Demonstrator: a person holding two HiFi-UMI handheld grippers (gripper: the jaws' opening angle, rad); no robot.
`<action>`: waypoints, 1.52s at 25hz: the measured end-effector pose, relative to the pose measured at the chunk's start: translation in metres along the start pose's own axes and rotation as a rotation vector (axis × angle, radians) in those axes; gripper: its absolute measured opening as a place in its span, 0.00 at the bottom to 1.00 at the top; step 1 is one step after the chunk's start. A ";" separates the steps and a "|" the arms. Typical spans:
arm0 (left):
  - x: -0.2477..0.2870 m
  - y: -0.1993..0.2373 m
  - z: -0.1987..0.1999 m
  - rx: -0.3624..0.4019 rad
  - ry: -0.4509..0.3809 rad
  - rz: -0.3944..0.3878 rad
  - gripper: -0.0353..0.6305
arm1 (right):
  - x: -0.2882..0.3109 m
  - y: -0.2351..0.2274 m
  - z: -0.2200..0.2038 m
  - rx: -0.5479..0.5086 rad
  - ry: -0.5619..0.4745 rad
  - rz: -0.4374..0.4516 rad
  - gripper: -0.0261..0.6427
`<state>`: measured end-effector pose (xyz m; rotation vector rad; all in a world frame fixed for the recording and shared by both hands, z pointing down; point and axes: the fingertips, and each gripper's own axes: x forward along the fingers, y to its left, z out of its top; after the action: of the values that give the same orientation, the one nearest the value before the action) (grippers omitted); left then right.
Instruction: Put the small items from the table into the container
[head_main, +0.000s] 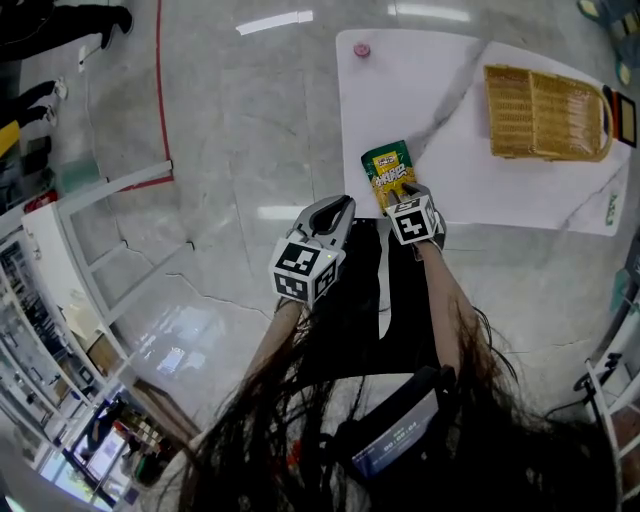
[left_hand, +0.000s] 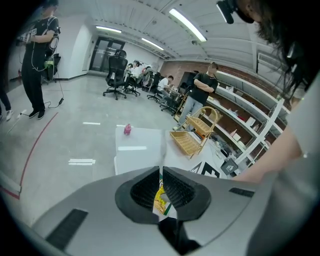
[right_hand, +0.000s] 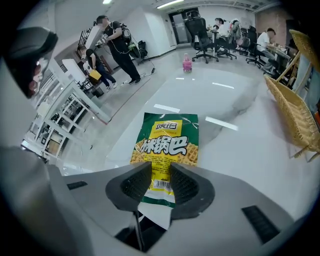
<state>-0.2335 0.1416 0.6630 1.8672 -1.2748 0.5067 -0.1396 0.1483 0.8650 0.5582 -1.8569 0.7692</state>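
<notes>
While the right tongs straddle its near end, packet: green-and-yellow flat plastic snack packet, lying flat on the white, grey-veined desk at the person's edge, printed side up.
Right tongs: pointing steeply down over the snack packet, jaws apart with a clear gap; the packet's barcode end shows in that gap. Pads don't visibly pinch it, nothing lifted.
Left tongs: just left of the snack packet, off the desk's edge over the glossy grey floor. Jaws drawn together to a thin slit, tips meeting, nothing gripped; the packet only shows through the slit, beyond them.
Container: tan woven wicker basket with a handle, well apart from the snack packet, beyond it to the right, on the desk.
Other item: small pink item, well beyond the snack packet at the far-left corner; too small to identify.
</notes>
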 end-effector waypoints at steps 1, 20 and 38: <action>0.000 -0.002 -0.001 0.003 0.002 -0.002 0.07 | -0.001 0.000 0.000 0.009 0.001 0.005 0.21; 0.015 -0.033 0.035 0.031 -0.028 -0.017 0.07 | -0.091 -0.028 0.042 0.207 -0.203 0.053 0.08; 0.047 -0.118 0.124 0.144 -0.045 -0.098 0.07 | -0.306 -0.138 0.065 0.334 -0.421 0.002 0.08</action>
<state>-0.1203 0.0360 0.5758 2.0603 -1.1965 0.5180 0.0308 0.0171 0.5996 0.9921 -2.1210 1.0327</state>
